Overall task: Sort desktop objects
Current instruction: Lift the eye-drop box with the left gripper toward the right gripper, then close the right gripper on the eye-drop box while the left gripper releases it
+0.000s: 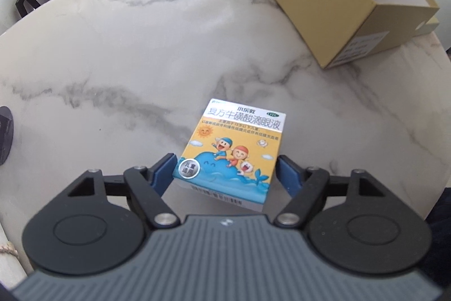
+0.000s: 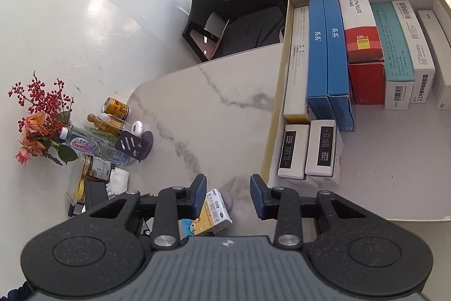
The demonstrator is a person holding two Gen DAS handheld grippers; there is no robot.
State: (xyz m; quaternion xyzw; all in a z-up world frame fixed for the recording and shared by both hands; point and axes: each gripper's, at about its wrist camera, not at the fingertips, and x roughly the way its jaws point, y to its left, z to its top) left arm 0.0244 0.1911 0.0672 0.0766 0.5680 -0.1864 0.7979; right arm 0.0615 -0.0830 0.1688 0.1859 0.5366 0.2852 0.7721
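Note:
A small yellow and blue eye-drop box (image 1: 229, 151) with cartoon children sits between the blue pads of my left gripper (image 1: 225, 169). Both pads press on its sides, and it hangs tilted just above the marble table (image 1: 126, 61). The right wrist view shows the same box (image 2: 214, 215) low down, partly behind the left finger of my right gripper (image 2: 229, 195). That gripper hovers beside the tan storage box (image 2: 274, 114), its jaws apart with nothing between them. The storage box (image 1: 324, 4) holds several medicine boxes standing in rows.
Bottles (image 2: 112, 123), a water bottle (image 2: 84, 144) and red-berried flowers (image 2: 39, 109) crowd the table's far left end. Dark chairs (image 2: 239, 4) stand beyond the table's curved edge. A dark object (image 1: 5, 131) lies at the left rim.

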